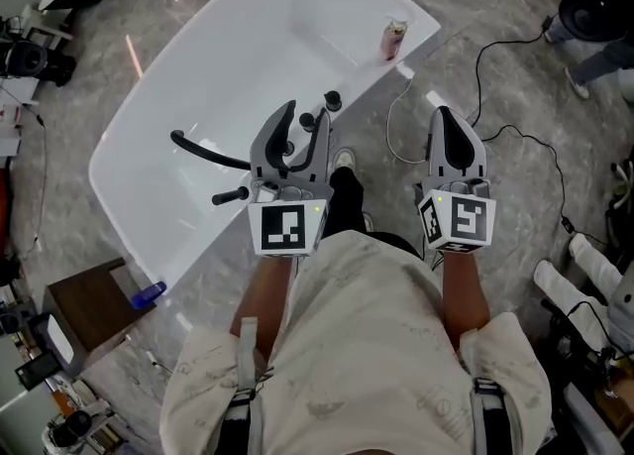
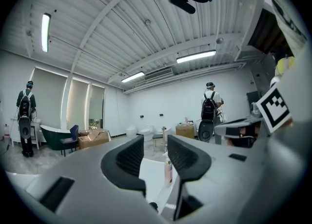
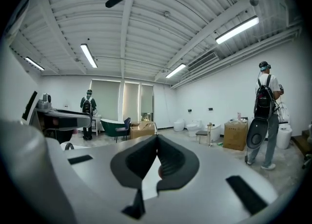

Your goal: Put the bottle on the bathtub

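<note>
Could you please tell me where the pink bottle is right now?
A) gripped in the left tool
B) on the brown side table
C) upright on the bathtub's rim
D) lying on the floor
C: the pink bottle stands upright on the far corner of the bathtub rim, well away from the left tool, whose jaws are apart and empty.

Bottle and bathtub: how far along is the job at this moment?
Done: the bottle stands upright on the far corner of the bathtub rim. In hand: nothing; the left gripper has its jaws apart and empty, and the right gripper is shut on nothing. Left: apparently nothing.
</note>
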A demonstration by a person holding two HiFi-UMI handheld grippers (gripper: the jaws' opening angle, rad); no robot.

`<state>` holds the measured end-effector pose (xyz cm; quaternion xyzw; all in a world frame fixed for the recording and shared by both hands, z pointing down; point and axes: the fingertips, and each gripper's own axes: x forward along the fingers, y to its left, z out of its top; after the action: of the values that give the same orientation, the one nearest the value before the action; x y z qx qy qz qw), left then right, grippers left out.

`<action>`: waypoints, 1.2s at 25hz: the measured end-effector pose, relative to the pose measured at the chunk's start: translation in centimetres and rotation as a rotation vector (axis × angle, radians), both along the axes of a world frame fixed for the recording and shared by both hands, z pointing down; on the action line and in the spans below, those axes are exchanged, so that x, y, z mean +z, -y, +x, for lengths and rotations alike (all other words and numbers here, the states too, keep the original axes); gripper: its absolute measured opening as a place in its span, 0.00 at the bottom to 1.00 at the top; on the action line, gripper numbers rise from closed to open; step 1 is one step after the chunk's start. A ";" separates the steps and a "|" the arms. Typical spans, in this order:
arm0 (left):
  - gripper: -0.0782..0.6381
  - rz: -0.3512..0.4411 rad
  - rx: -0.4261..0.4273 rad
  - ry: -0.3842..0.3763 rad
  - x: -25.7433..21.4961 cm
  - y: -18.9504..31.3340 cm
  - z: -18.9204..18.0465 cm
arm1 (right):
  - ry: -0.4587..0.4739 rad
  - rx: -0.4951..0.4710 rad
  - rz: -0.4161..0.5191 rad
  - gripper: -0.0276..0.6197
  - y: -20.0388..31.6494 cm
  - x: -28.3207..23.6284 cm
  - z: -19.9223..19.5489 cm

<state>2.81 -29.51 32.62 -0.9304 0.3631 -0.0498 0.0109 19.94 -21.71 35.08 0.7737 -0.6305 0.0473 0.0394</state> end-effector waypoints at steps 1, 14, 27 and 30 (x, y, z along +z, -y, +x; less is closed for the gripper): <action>0.30 -0.002 -0.002 -0.001 0.0 0.0 -0.1 | -0.002 -0.003 0.002 0.02 0.0 -0.1 -0.1; 0.12 0.010 -0.003 -0.028 -0.4 -1.6 -1.2 | -0.038 -0.022 0.014 0.02 -1.0 -1.0 -1.8; 0.12 0.001 -0.005 -0.038 0.1 -1.9 -1.5 | -0.056 -0.004 0.011 0.02 -2.1 -1.3 -2.1; 0.12 -0.003 0.010 -0.034 0.1 -2.2 -1.0 | -0.061 0.002 0.006 0.02 -2.5 -1.4 -2.0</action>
<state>1.83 -27.26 32.68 -0.9329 0.3584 -0.0344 0.0036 17.93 -19.17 33.71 0.7754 -0.6286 0.0218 0.0561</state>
